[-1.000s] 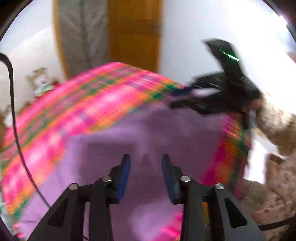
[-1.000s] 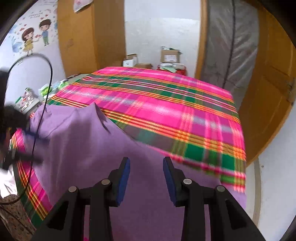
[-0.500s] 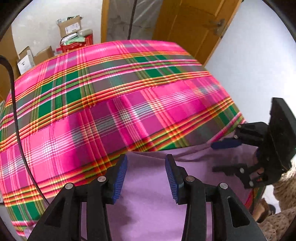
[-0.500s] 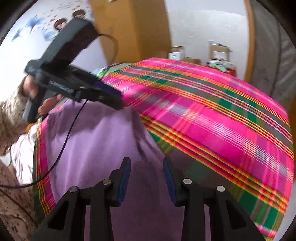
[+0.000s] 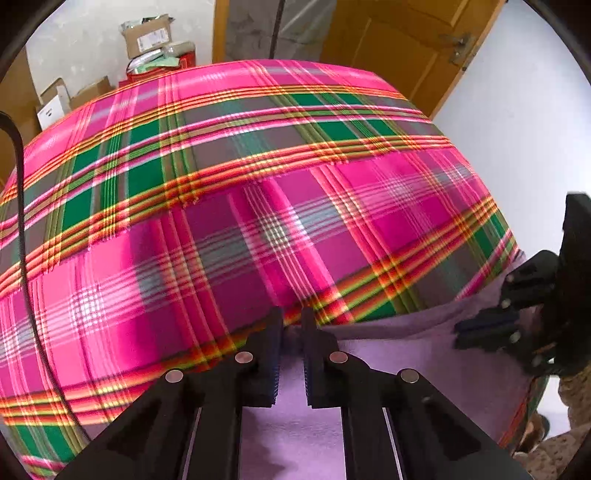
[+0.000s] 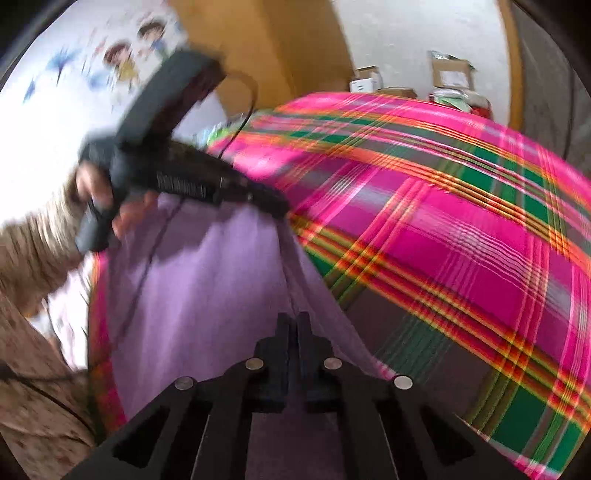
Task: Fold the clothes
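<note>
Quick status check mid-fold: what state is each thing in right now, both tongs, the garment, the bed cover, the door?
Left tongs: closed on the purple garment's far edge.
Right tongs: closed on the same edge, further along.
Purple garment: spread on the bed, far edge pinched at two spots.
Plaid cover: spread flat over the bed.
Wooden door: looks shut.
Boxes: stacked by the far wall; whether sealed is unclear.

We find ourselves in a home bedroom. A bed fills most of both views, covered by a pink, green and orange plaid bedspread [image 5: 295, 192]. Beyond it we see a wooden door [image 5: 399, 48], cardboard boxes [image 5: 147, 35] stacked against a white wall, and cartoon children stickers [image 6: 122, 59] on the wall beside the bed.
</note>
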Motion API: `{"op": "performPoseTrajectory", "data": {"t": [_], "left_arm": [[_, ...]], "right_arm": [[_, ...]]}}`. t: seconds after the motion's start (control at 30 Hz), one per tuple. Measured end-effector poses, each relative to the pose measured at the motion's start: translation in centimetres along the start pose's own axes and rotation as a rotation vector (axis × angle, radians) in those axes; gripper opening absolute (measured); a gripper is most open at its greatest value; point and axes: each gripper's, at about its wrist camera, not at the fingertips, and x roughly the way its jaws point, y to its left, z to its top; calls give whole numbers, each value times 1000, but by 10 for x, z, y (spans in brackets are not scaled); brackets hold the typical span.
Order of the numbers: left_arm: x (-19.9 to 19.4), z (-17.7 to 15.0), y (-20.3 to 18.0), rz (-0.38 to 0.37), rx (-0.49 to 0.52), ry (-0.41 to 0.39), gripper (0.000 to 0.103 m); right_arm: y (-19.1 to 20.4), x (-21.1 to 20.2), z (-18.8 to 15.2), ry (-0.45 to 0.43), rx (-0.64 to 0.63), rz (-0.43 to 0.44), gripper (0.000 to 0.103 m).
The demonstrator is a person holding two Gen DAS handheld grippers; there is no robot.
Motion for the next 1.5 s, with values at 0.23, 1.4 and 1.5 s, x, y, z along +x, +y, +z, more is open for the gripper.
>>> {"op": "performPoseTrajectory", "data": {"t": [0.23,1.4,1.5], "left_arm": [[9,-1,5,-11,-18,-15,9],[-40,-35,-26,-23,-14,-198,36],[-37,-46,-36,-50,5,-176,36]], "right_arm": [[-18,1,-3,1,76,-73,2],[-50,-129,-103,-330,456,-495,29],[-63,-149,-144,-358,591,-568,34]]}}
